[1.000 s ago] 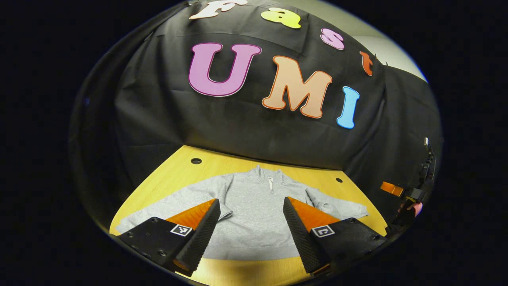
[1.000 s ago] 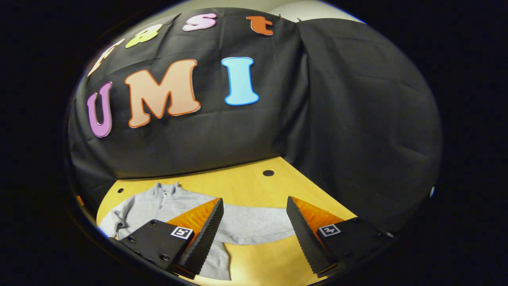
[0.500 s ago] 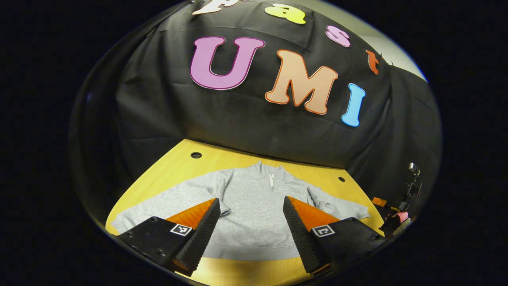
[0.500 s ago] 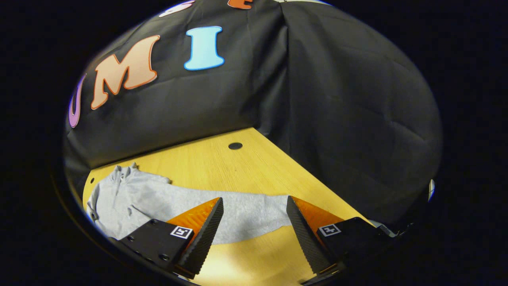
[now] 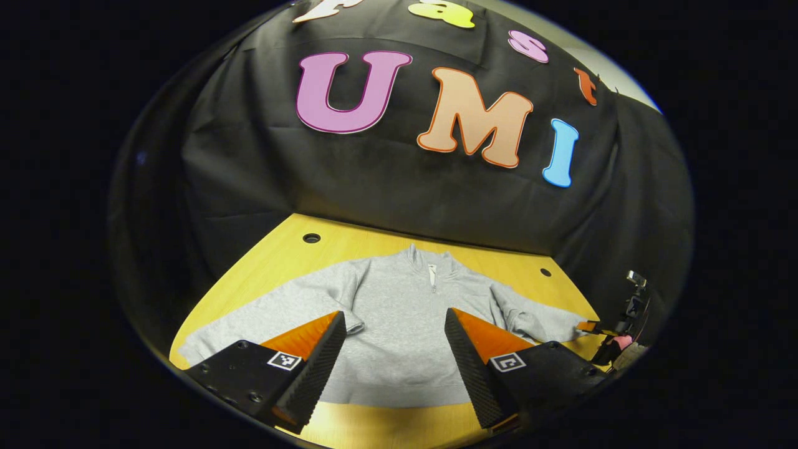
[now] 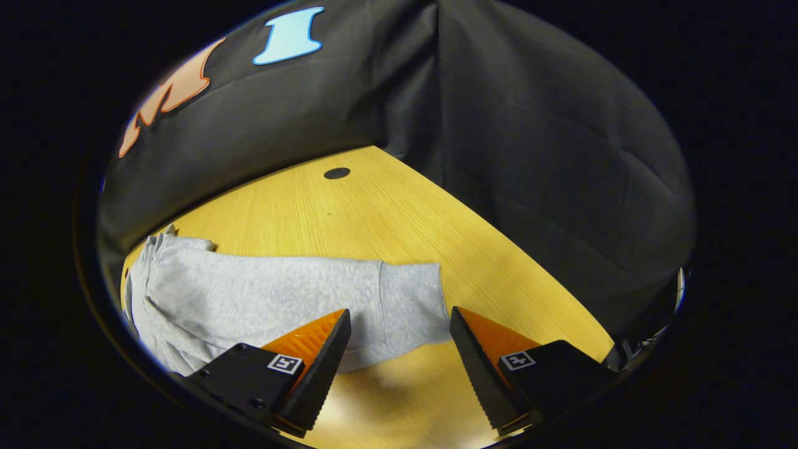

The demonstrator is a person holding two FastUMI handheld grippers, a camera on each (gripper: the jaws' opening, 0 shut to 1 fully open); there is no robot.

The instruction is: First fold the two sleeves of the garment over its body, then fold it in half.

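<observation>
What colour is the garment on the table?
Light heather grey zip-neck sweatshirt, best shown in the left gripper view.

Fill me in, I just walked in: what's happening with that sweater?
A person holds a gripper in each hand over a grey zip-neck sweatshirt lying flat on the yellow wooden table, both sleeves spread out and unfolded. The right gripper, open, is at the cuff of the right sleeve. The left gripper, open, hovers over the sweatshirt's body. Nothing is gripped.

Black claw [image 5: 394,368] bodies, square markers

sweatshirt [image 6: 262,299] body cut off at left edge
</observation>
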